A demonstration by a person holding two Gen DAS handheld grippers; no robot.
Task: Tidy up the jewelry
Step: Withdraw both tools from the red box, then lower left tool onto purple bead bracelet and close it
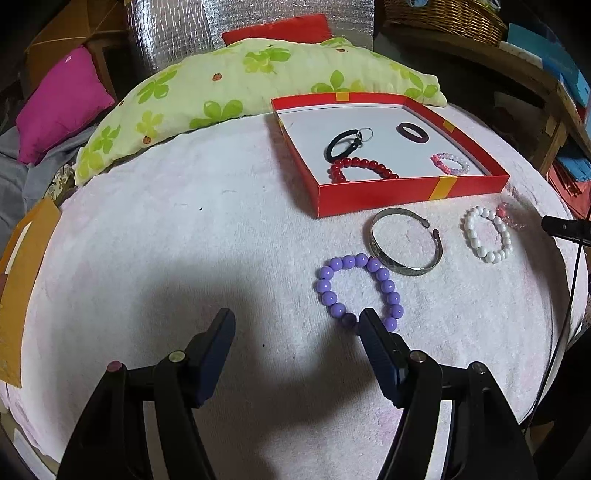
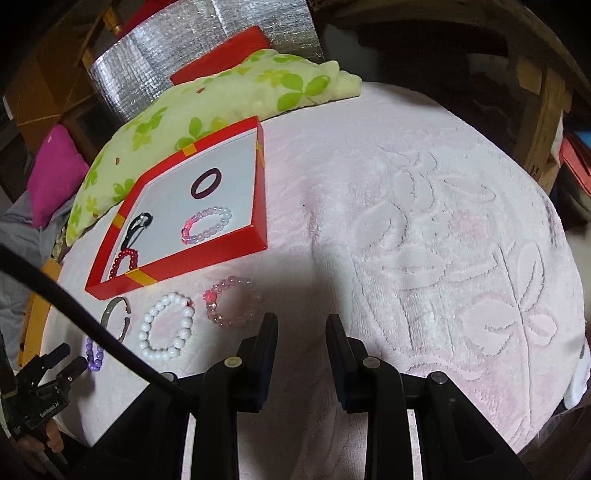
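Note:
My left gripper [image 1: 297,321] stands open over the pink towel, and its right fingertip overlaps the near edge of a purple bead bracelet [image 1: 327,297]. Behind that lie a silver cuff [image 1: 413,269], a white bead bracelet [image 1: 471,236] and a pink bead bracelet [image 1: 504,212]. The red box [image 1: 406,194] holds a black hair tie [image 1: 336,147], a red bead bracelet [image 1: 364,162], a dark ring [image 1: 402,131] and a small pink-white bracelet [image 1: 448,162]. My right gripper [image 2: 301,325] hovers just right of the pink bracelet [image 2: 221,286], jaws narrowly apart with nothing between them.
A green clover pillow [image 1: 221,99] lies behind the box, with a magenta cushion [image 1: 62,103] at the far left. A wooden shelf with a wicker basket [image 1: 443,14] stands at the right. A black cable [image 2: 92,325] crosses the right wrist view, where my left gripper [image 2: 70,358] shows.

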